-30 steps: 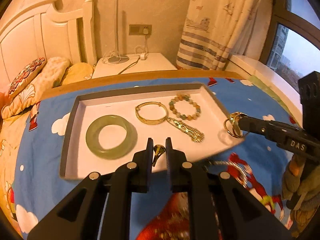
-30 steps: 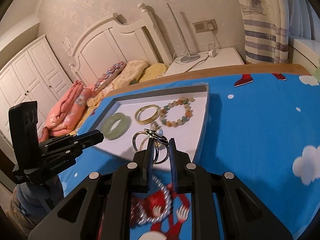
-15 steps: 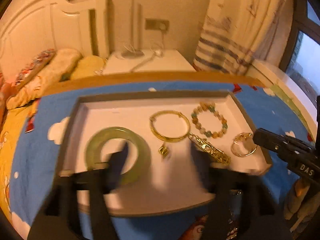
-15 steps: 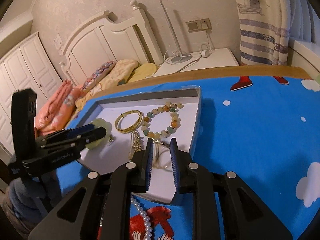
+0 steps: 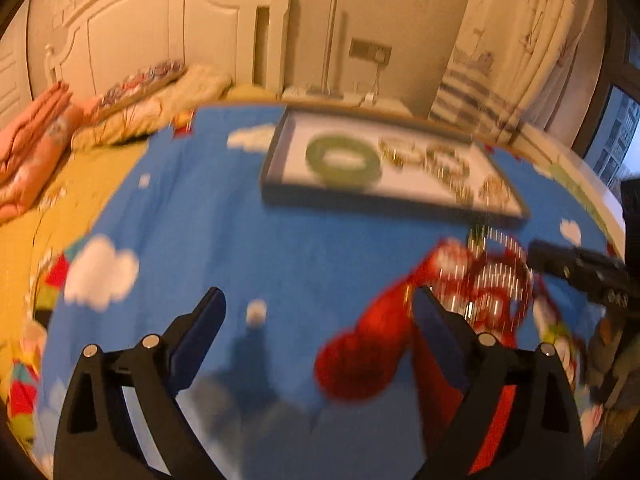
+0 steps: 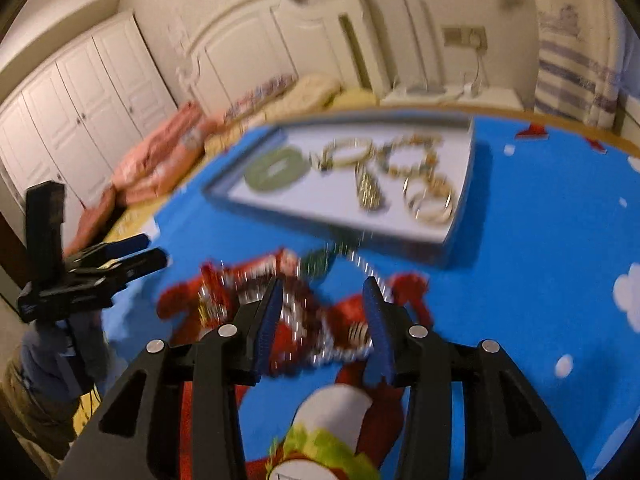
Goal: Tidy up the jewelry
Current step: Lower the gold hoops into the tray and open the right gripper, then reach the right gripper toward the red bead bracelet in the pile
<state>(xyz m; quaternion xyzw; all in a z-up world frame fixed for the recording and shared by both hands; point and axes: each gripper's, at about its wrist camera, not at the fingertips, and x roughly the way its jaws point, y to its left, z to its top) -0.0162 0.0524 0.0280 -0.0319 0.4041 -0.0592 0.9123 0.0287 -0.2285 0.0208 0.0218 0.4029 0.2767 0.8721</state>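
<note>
A bedroom in warm light: a white headboard [image 6: 256, 36] against the far wall, white wardrobe [image 6: 68, 112] at left, striped curtain [image 6: 576, 76] and a window [image 5: 616, 136] at right.

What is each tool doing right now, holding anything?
Left tool: jaws opening wide, nothing between them.
Right tool: jaws opening, holding nothing; loose jewelry lies on the bedspread beyond.

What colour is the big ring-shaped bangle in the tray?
Pale green bangle; clearest in the right wrist view.
</note>
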